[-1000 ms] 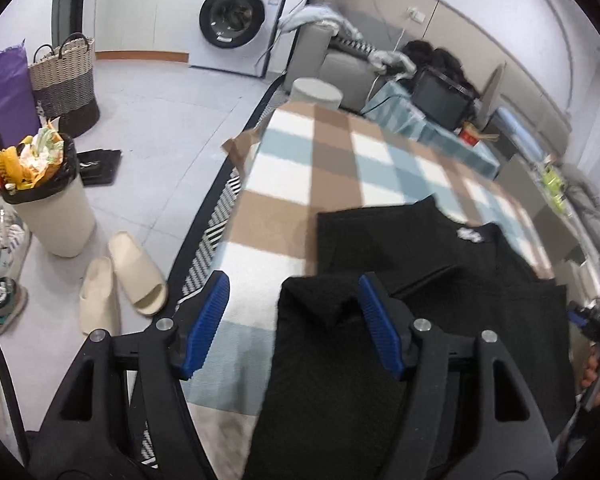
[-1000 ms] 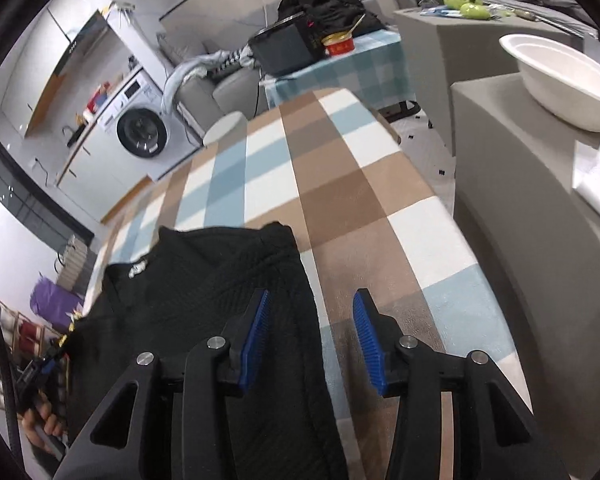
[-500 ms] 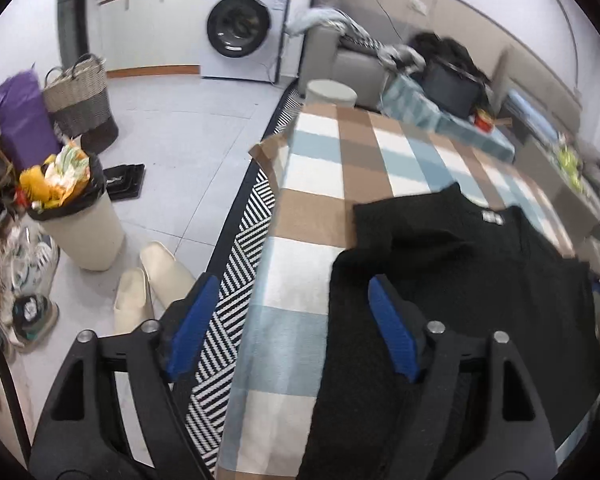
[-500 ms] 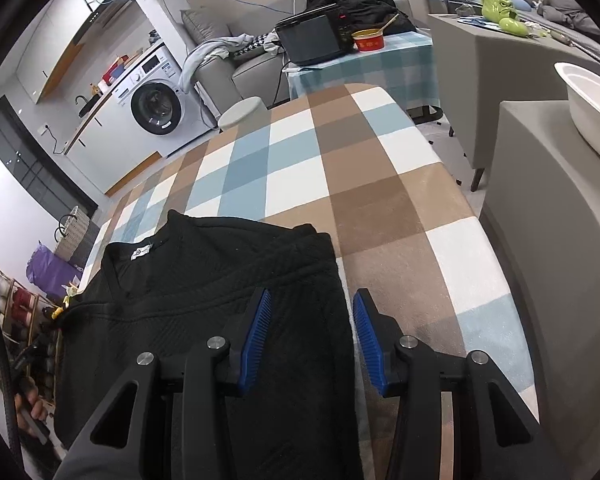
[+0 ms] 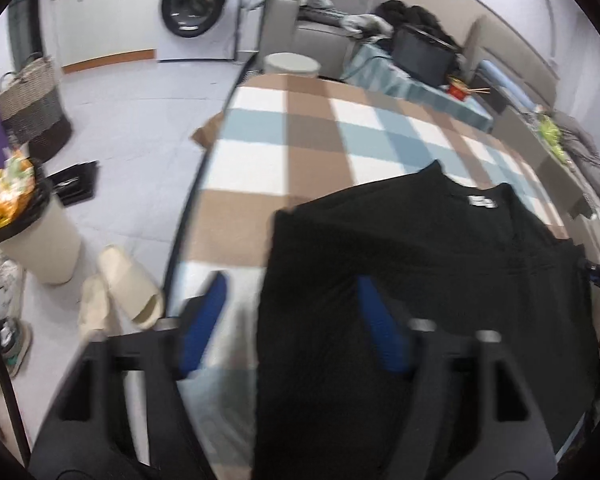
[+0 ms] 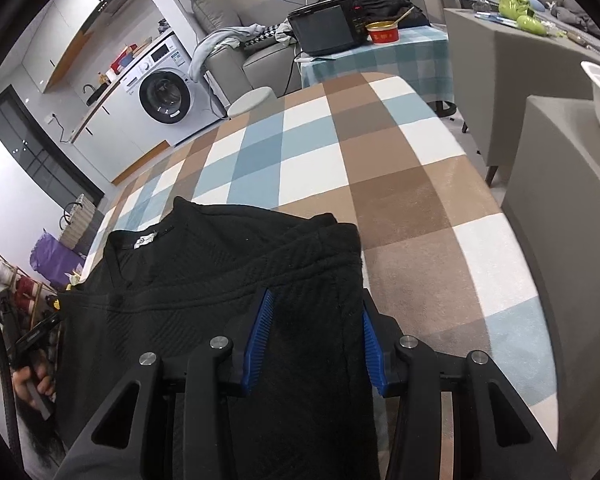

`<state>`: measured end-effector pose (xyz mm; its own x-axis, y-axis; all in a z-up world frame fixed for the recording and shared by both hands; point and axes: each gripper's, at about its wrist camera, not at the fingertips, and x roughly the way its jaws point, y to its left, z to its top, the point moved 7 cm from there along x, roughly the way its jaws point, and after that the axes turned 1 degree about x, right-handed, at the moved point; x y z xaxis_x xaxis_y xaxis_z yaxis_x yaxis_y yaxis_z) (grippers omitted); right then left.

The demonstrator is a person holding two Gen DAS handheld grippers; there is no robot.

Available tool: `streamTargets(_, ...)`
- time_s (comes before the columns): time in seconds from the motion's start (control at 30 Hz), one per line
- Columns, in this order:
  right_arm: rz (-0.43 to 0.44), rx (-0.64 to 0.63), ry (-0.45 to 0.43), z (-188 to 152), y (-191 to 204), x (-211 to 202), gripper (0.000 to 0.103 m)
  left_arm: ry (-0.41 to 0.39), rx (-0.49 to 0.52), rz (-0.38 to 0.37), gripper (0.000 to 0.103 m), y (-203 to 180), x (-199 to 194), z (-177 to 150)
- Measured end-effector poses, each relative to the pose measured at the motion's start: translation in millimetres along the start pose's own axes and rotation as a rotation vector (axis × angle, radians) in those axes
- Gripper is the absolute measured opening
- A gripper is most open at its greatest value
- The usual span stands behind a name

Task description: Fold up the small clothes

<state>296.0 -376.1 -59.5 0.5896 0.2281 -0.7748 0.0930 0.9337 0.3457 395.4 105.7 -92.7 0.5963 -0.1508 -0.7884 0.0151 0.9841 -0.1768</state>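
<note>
Closing both tongs over the side edges of the black top (image 6: 228, 280) lying on the checked bench (image 6: 400, 184), left tongs (image 5: 292, 320) and right tongs (image 6: 314, 336) not yet pinching cloth, we risked nipping one layer only and skewing the fold.

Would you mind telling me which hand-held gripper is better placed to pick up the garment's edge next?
Probably the right hand-held gripper: its closing jaws already straddle the black garment's folded edge, in sharp view. The left hand-held gripper is blurred, only half over fabric.
</note>
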Motion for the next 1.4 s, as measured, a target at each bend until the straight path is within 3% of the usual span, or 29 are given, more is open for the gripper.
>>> streamTargets(0.03,0.000,-0.009,-0.003,0,1,0,0.025,0.008,0.007,-0.005,0.018,-3,2,1)
streamTargets(0.07,-0.008,-0.026,-0.010,0,2,-2,0.020,0.001,0.007,-0.002,0.013,-4,1,3)
streamTargets(0.1,-0.011,-0.040,-0.025,0,4,-5,0.009,-0.028,0.007,-0.001,0.005,-6,-4,5)
streamTargets(0.33,-0.040,-0.199,-0.168,1,28,-43,0.005,-0.120,-0.013,-0.019,0.004,-8,-37,6)
streamTargets(0.57,-0.006,-0.171,-0.266,34,43,-60,0.004,-0.209,-0.028,-0.029,0.003,-12,-66,35)
streamTargets(0.7,-0.001,-0.095,-0.325,67,42,-60,0.004,-0.257,-0.059,0.006,0.004,-2,-72,62)
streamTargets(0.77,-0.006,-0.056,-0.320,79,38,-51,0.010,-0.227,-0.105,0.039,0.006,10,-57,68)
streamTargets(0.8,-0.026,-0.035,-0.310,83,34,-43,0.025,-0.179,-0.132,0.049,0.017,17,-42,67)
streamTargets(0.83,-0.070,-0.019,-0.287,85,27,-32,0.032,-0.126,-0.150,0.061,0.030,22,-30,63)
streamTargets(0.93,-0.084,0.017,-0.218,79,13,-12,0.032,-0.044,-0.175,0.079,0.032,32,-13,46)
streamTargets(1.1,-0.086,0.013,-0.134,45,-3,-9,0.033,-0.033,-0.155,0.072,0.036,28,-25,18)
streamTargets(1.23,-0.054,-0.003,-0.089,14,-2,-23,0.042,-0.053,-0.129,0.098,0.049,20,-49,-10)
streamTargets(1.37,-0.007,-0.025,-0.039,-26,3,-38,0.051,-0.072,-0.116,0.102,0.053,13,-75,-41)
streamTargets(1.4,0.002,-0.028,-0.030,-33,3,-40,0.057,-0.075,-0.114,0.098,0.060,10,-83,-51)
